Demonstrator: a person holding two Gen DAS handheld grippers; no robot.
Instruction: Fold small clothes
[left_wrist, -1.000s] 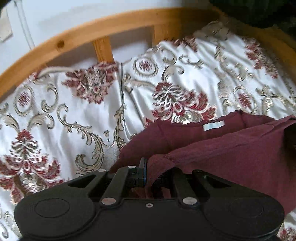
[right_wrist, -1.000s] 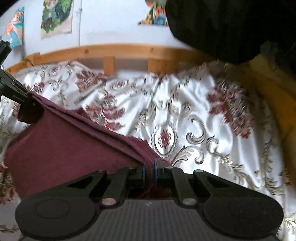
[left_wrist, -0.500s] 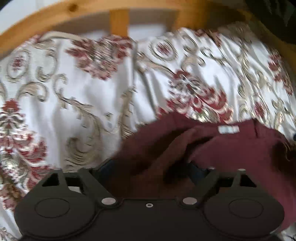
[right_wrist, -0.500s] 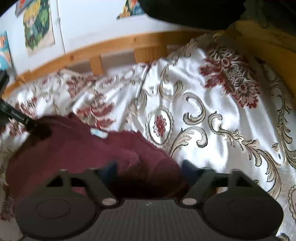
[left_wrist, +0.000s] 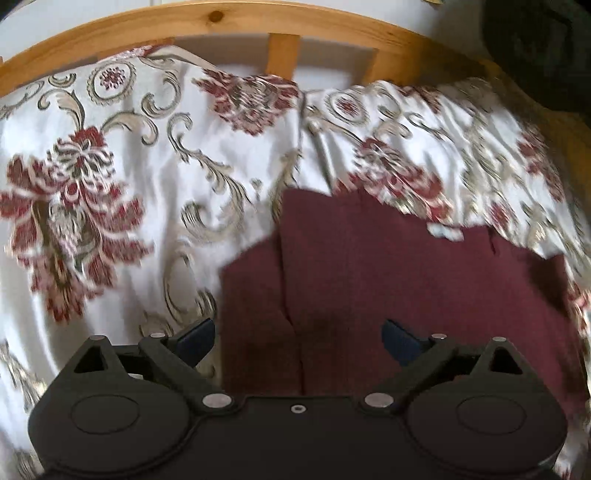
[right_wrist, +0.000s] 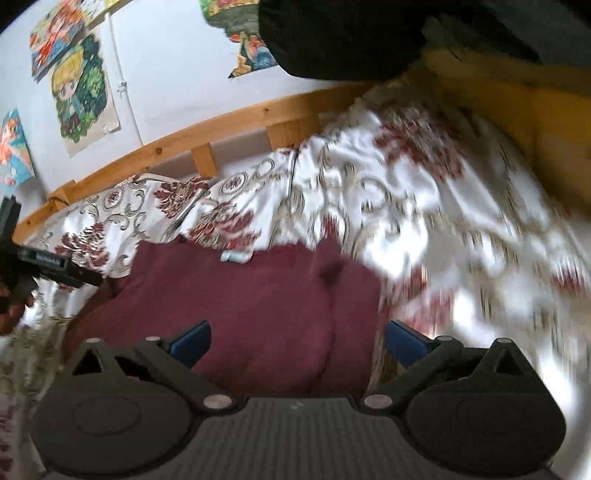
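We have just let go: both the left tongs (left_wrist: 298, 336) and right tongs (right_wrist: 297, 336) are opening wide, empty, over the maroon garment (left_wrist: 406, 288), now dropped onto the bedspread (left_wrist: 155, 192) below the headboard (left_wrist: 229, 18), ready for folding.

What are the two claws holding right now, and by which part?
Nothing. The left claw and right claw are both opening, and the maroon garment lies released on the bedspread.
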